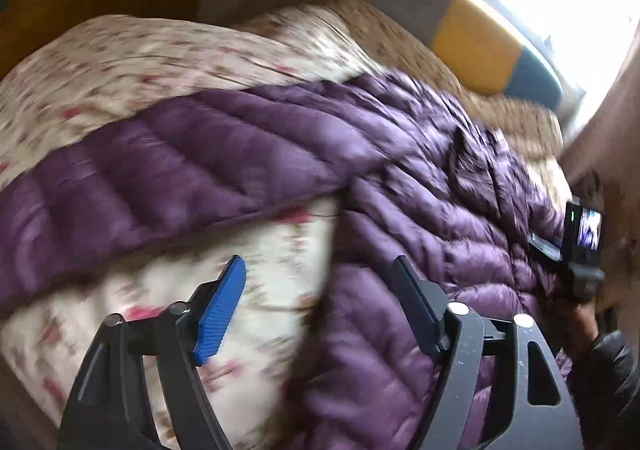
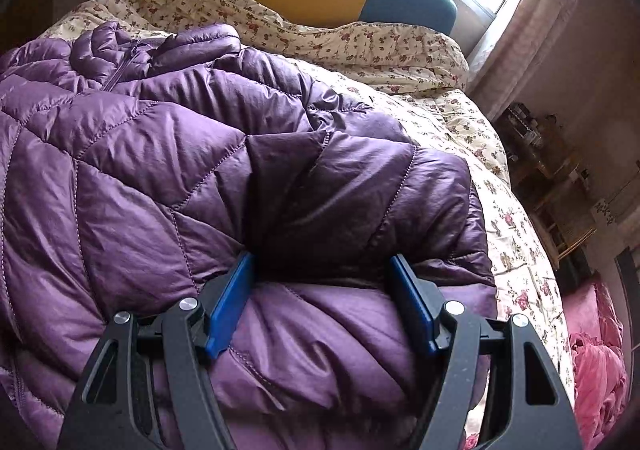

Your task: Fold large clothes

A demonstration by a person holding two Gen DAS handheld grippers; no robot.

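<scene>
Floral bedspread (image 2: 460, 121) under purple jacket (image 2: 160, 153)

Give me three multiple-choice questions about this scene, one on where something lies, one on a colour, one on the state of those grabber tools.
1. Where does the puffy jacket lie?
A. on a bed with a floral cover
B. on a wooden chair
C. on the floor

2. What colour is the jacket?
A. red
B. purple
C. green

3. How does the right gripper stand?
A. shut flat on a zip
B. lying on the floor
C. jaws open, with a fold of jacket between them

Answers:
1 A: the floral cover shows all around the jacket.
2 B: the quilted fabric is purple in both wrist views.
3 C: the blue pads stand well apart with bunched fabric between; the left gripper is open too, above the cover and the jacket's edge.
</scene>
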